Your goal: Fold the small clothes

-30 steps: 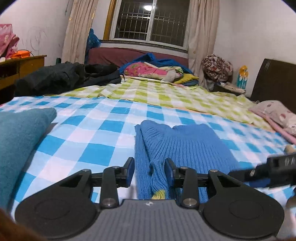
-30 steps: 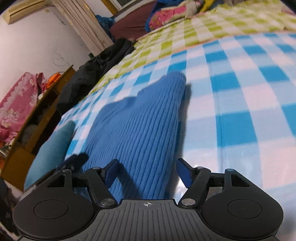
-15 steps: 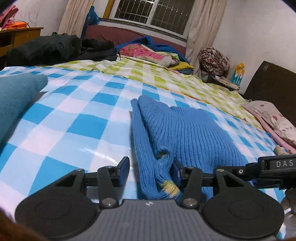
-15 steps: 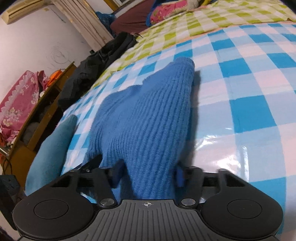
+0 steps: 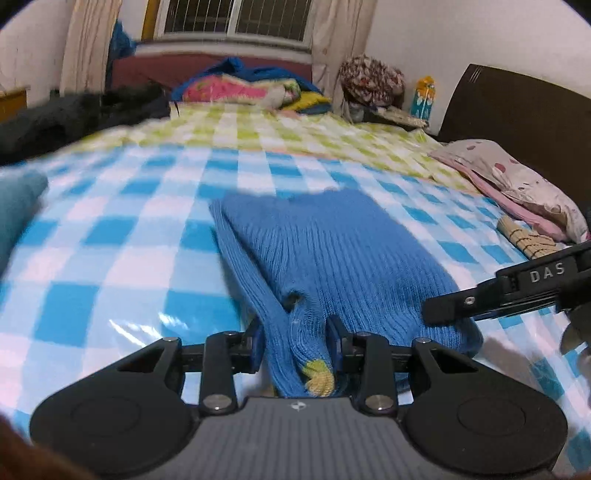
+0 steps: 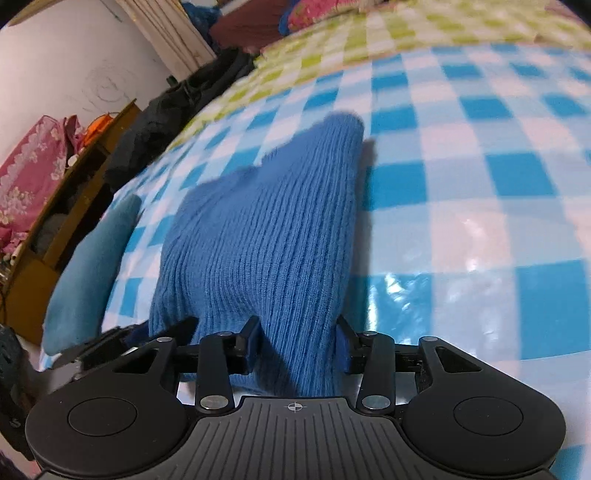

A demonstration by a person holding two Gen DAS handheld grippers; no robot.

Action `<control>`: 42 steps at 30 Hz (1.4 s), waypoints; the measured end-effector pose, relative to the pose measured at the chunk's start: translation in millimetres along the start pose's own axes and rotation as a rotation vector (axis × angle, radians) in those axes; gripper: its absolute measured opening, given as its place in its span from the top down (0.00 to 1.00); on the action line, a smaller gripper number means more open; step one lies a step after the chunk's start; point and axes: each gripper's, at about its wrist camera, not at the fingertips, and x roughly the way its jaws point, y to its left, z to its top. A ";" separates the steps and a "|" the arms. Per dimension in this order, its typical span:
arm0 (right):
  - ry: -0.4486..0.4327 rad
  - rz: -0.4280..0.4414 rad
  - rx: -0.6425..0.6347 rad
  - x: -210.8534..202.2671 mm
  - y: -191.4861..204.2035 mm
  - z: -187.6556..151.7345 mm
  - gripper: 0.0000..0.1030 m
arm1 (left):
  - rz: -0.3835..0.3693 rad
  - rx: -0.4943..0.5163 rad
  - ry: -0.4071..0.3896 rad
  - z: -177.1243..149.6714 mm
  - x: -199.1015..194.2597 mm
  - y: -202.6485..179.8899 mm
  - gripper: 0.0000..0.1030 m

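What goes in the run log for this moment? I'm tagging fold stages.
stage: gripping near hem | left gripper: closing on blue sweater | right gripper: closing on blue sweater | surface: checked sheet

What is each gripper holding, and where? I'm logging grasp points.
Both hold the blue knit sweater: left gripper closing on its near, yellow-marked edge, right gripper closing on a bunched near edge.

Blue-and-white checked sheet (image 5: 110,266) underfoot, green-checked sheet (image 5: 280,133) beyond. Teal cushion (image 6: 88,266) off to one side, near a wooden cabinet (image 6: 55,236). Black garments (image 5: 74,118) heaped (blurred) below the barred window (image 5: 236,18). Pink pillow (image 5: 524,184) against a dark headboard (image 5: 517,114).
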 end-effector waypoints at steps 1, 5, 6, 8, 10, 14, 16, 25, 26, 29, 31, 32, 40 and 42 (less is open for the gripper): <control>-0.024 -0.011 -0.018 -7.1 2.5 0.4 0.60 | 0.011 0.012 -0.018 3.3 -4.6 -2.3 0.63; -0.107 -0.048 -0.082 -19.1 15.4 7.0 0.60 | 0.067 0.042 -0.069 22.1 -7.4 -9.6 0.62; -0.118 -0.052 -0.088 -18.3 18.6 10.1 0.60 | 0.083 0.044 -0.074 26.8 -4.6 -10.1 0.62; -0.131 -0.044 -0.095 -13.9 24.0 16.4 0.60 | 0.095 0.038 -0.072 36.0 3.1 -9.1 0.62; -0.147 -0.057 -0.115 -8.7 29.5 24.4 0.60 | 0.112 0.037 -0.061 43.2 11.8 -8.9 0.62; -0.174 -0.083 -0.146 4.2 38.8 38.9 0.60 | 0.144 0.042 -0.054 52.1 28.8 -6.1 0.62; -0.182 -0.084 -0.146 11.0 41.2 46.7 0.60 | 0.155 0.037 -0.053 55.6 36.1 -3.8 0.62; -0.184 -0.096 -0.157 40.4 48.8 61.6 0.60 | 0.194 0.032 -0.030 61.6 61.9 4.4 0.61; -0.183 -0.098 -0.163 44.1 49.8 61.6 0.60 | 0.199 0.031 -0.024 60.8 64.9 5.8 0.60; -0.178 -0.109 -0.180 51.8 52.7 59.4 0.60 | 0.206 0.026 -0.017 58.9 68.8 9.0 0.58; -0.174 -0.112 -0.188 56.4 53.7 58.2 0.59 | 0.216 0.031 -0.011 58.2 70.6 9.6 0.58; -0.171 -0.113 -0.189 58.3 53.7 58.0 0.59 | 0.220 0.035 -0.009 58.0 71.7 9.6 0.58; -0.169 -0.119 -0.204 66.1 56.5 54.7 0.57 | 0.243 0.025 0.008 55.2 74.9 15.2 0.55; -0.168 -0.124 -0.211 65.2 58.5 53.8 0.57 | 0.246 0.019 0.013 55.3 72.8 15.8 0.55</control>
